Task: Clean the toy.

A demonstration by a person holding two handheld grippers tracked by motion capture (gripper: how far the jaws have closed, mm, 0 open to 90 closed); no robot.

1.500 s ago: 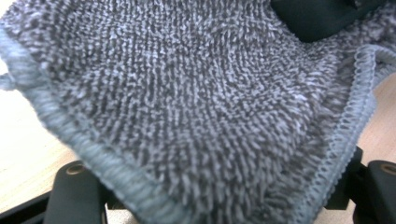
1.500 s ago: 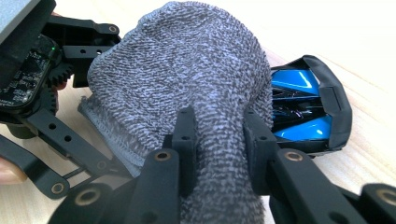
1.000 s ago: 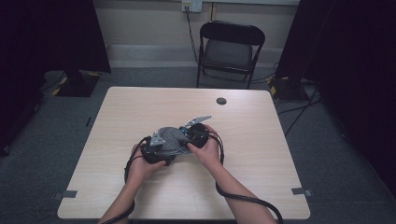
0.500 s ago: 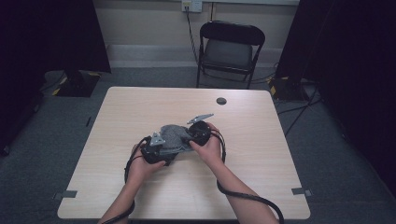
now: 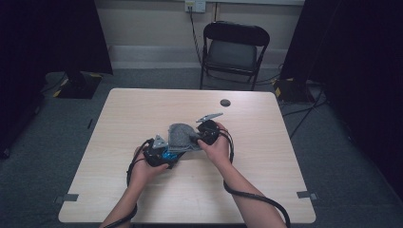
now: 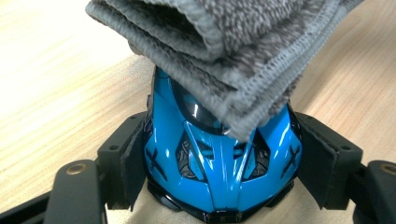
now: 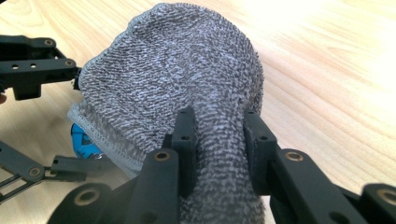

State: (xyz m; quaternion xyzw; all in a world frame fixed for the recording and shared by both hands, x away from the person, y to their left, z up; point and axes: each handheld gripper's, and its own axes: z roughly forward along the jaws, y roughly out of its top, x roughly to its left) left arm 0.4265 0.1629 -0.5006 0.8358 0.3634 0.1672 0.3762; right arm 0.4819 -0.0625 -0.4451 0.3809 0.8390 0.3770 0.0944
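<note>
Left gripper (image 6: 219, 158): clamped on glossy blue toy car (image 6: 219, 163), seated between both pads near mid-counter. Right gripper (image 7: 219, 140): clamped on bunched grey terry cloth (image 7: 177, 88), draped over car front, touching it. Pale wooden counter (image 5: 285, 156) beneath both.

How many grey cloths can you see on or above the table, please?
1. The grey cloth is bunched in the right gripper and draped over the blue toy car, which the left gripper clamps at mid-table. Nothing suggests another hidden.
</note>
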